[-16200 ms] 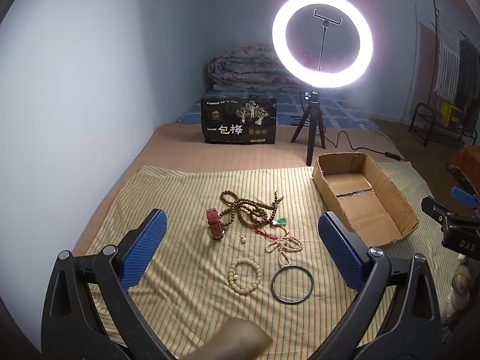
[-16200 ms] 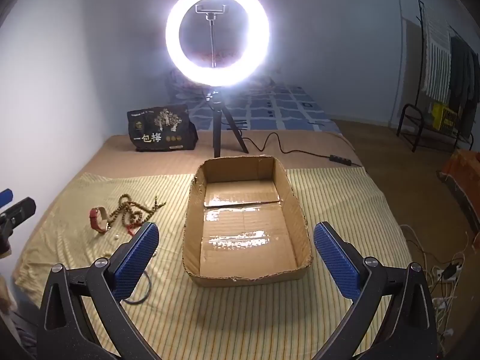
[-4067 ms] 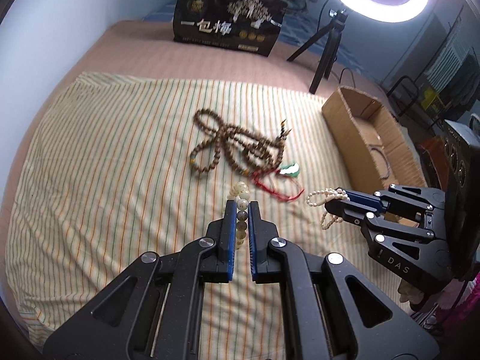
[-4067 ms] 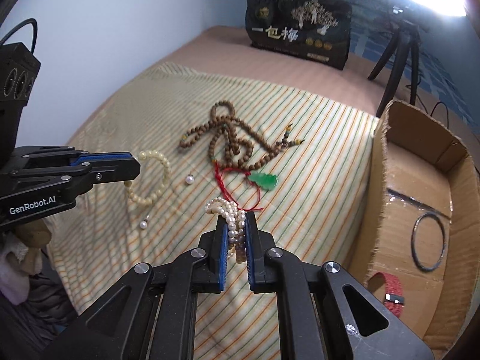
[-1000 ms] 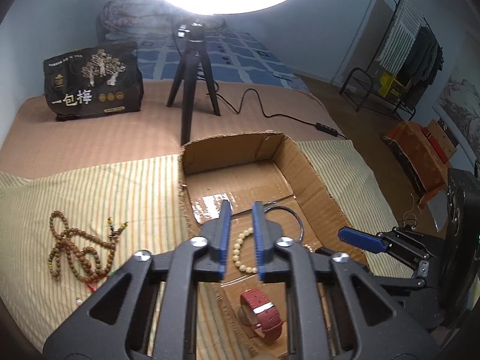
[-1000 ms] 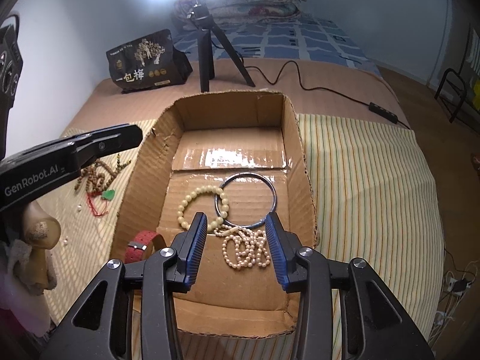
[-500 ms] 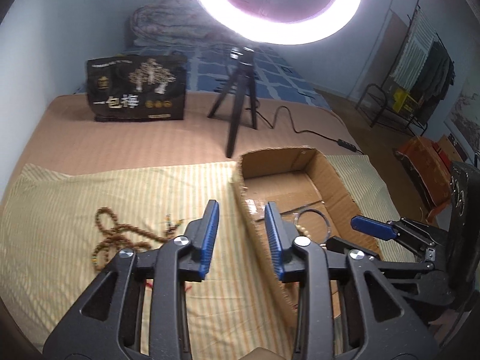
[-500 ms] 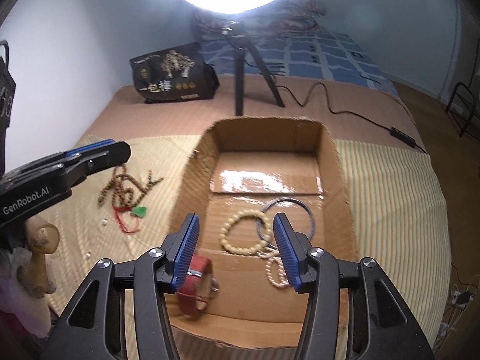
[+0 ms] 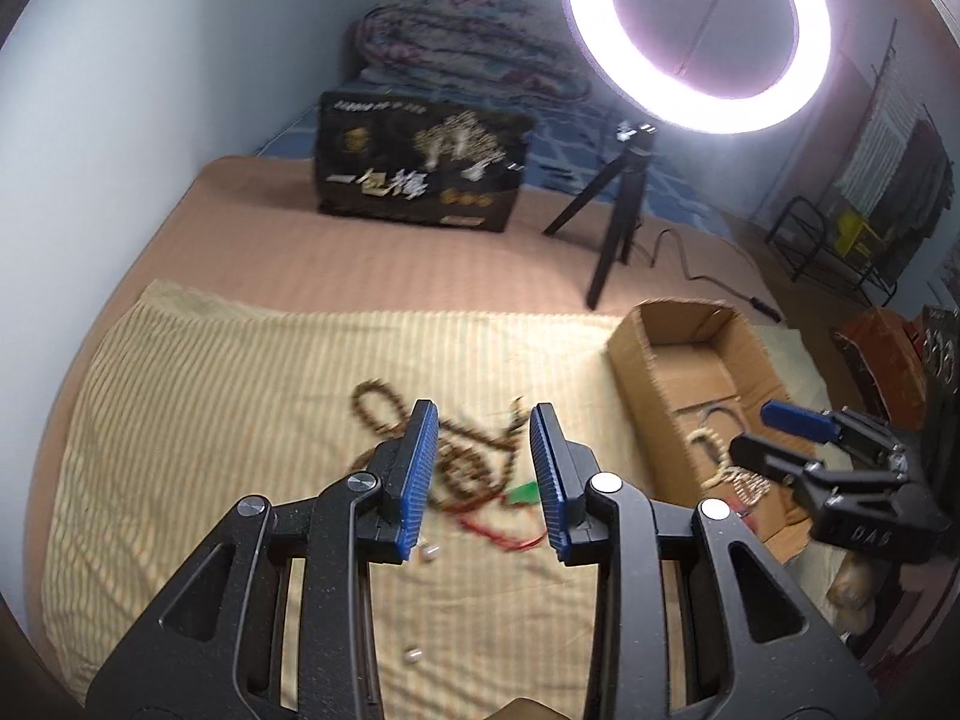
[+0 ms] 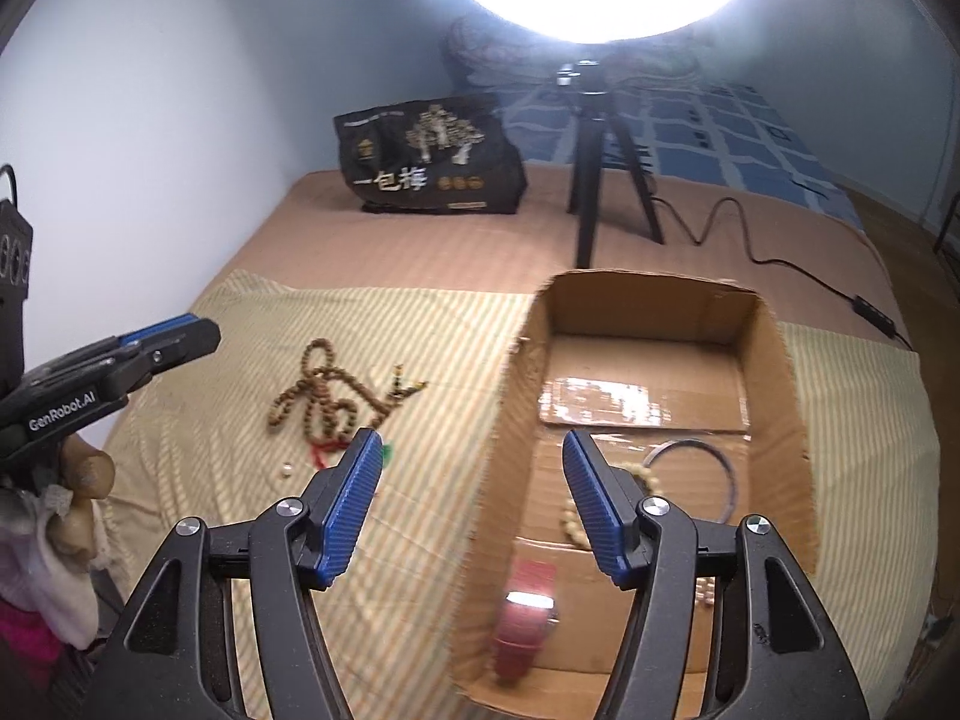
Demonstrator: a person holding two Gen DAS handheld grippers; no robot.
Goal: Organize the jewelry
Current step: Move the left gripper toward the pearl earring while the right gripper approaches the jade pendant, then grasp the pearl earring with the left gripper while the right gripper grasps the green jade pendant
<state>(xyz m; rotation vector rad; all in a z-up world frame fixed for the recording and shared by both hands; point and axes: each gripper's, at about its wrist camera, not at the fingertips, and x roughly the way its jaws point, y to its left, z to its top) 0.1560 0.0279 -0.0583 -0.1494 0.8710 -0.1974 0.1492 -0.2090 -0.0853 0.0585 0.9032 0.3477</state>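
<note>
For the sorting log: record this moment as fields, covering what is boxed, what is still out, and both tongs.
container: cardboard box on striped cloth
in box: red watch, dark bangle, cream bead bracelet, pearl strand
still on cloth: brown bead necklace, green pendant on red cord, loose pearls
left tongs: open, empty, over the necklace
right tongs: open, empty, at the box's left wall

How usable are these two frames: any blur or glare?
Left wrist: motion blur smears the brown wooden bead necklace; white ring light is blown out. Right wrist: red watch is blurred; glare on the cardboard box floor tape.
</note>
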